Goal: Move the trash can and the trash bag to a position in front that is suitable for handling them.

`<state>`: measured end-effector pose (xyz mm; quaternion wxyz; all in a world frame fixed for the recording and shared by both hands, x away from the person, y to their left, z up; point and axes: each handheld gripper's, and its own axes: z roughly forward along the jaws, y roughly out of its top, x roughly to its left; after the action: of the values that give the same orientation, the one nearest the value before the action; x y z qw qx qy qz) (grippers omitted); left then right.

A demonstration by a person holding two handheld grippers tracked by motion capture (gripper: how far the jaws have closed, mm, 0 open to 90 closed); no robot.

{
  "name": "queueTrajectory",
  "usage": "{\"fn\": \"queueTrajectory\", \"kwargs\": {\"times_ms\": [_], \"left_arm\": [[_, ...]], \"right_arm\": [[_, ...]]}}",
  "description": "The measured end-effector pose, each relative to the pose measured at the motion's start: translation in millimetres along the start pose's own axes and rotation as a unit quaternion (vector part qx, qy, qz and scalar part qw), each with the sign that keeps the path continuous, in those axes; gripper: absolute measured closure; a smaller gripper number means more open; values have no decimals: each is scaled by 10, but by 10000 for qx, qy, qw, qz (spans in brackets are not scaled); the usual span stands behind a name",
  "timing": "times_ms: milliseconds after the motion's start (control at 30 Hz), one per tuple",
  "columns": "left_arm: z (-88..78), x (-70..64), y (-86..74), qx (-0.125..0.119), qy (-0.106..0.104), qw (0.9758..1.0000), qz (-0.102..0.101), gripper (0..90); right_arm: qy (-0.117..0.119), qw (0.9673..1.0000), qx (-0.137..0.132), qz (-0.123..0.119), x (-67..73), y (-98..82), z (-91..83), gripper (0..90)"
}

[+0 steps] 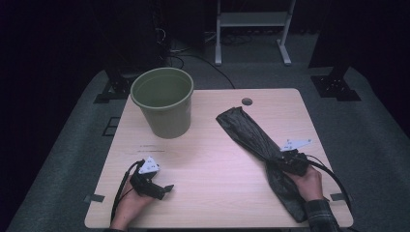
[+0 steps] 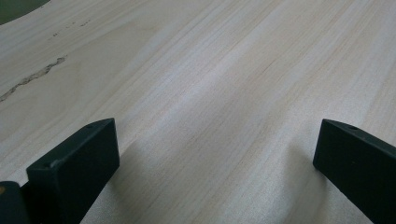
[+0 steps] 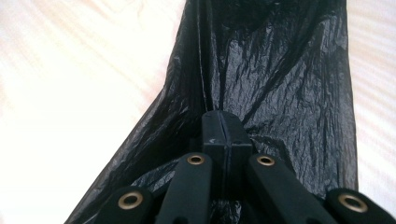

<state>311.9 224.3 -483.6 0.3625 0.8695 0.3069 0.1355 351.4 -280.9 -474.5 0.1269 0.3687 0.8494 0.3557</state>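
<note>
A black plastic bag (image 1: 251, 133) lies stretched out diagonally on the right half of the wooden table (image 1: 212, 164). My right gripper (image 1: 282, 162) sits on its middle, jaws pressed together with the bag's film (image 3: 280, 70) pinched between them; the bag bunches at that spot. A green bucket (image 1: 164, 101) stands upright at the table's back left, empty as far as I can see. My left gripper (image 1: 167, 189) rests near the front left edge, its jaws wide apart over bare wood (image 2: 215, 102) with nothing between them.
A round cable hole (image 1: 247, 101) sits at the table's back edge. Strips of tape (image 1: 94, 198) mark the front corners. Dark stands and a white frame (image 1: 251, 29) are on the floor behind the table. Bare wood lies between the bucket and the bag.
</note>
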Motion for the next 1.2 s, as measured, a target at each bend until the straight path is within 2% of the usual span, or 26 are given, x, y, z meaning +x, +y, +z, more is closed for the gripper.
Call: {"fn": "queueTrajectory", "kwargs": {"times_ms": [233,300,333,367,400,433,467,500,533,567,600,667,700,833,1067,1100,1167,1200], "left_arm": [[-1,-2,-1,3,5,10000,-4,0],[-1,-1,-1,3,5,10000,-3,0],[-1,-2,-1,2,4,10000,-4,0],[-1,-1,-1,2,4,10000,-1,0],[-1,-1,-1,3,5,10000,-3,0],[-1,-1,-1,3,4,10000,-2,0],[-1,-1,-1,3,4,10000,-2,0],[-1,-1,-1,2,4,10000,-2,0],[-1,-1,-1,2,4,10000,-2,0],[-1,-1,-1,3,4,10000,-2,0],[-1,-1,-1,2,4,10000,-2,0],[-1,-1,-1,1,3,10000,-3,0],[-1,-2,0,1,6,10000,-3,0],[0,-2,0,0,8,10000,-6,0],[0,-6,6,3,36,10000,-16,0],[-3,-4,8,-11,42,10000,-32,0],[-43,29,18,-206,-41,9996,-198,0],[-43,29,18,-206,-41,9996,-198,0]], "right_arm": [[8,9999,85,-103,83,-231,-237,891],[-18,9999,125,-87,112,-309,-325,783],[-18,9999,125,-87,112,-309,-325,783],[-50,10000,36,-54,119,-317,-361,686],[-50,10000,36,-54,119,-317,-361,686],[-118,9998,-167,-21,115,-281,-390,553],[-118,9998,-167,-21,115,-281,-390,553],[-178,9993,-321,-4,107,-241,-392,439],[-178,9993,-321,-4,107,-241,-392,439],[-273,9986,-448,18,83,-185,-338,287],[-273,9986,-448,18,83,-185,-338,287],[-355,9983,-457,2,74,-149,-260,147],[-414,9982,-426,2,62,-142,-183,119],[-471,9986,-232,-91,61,-159,-70,96],[-478,9984,-221,-184,69,-186,-41,96],[-427,9987,-267,-91,57,-204,-37,97],[-345,9991,-248,5,33,-209,-33,96],[-312,9992,-231,59,23,-208,-32,96]]}}
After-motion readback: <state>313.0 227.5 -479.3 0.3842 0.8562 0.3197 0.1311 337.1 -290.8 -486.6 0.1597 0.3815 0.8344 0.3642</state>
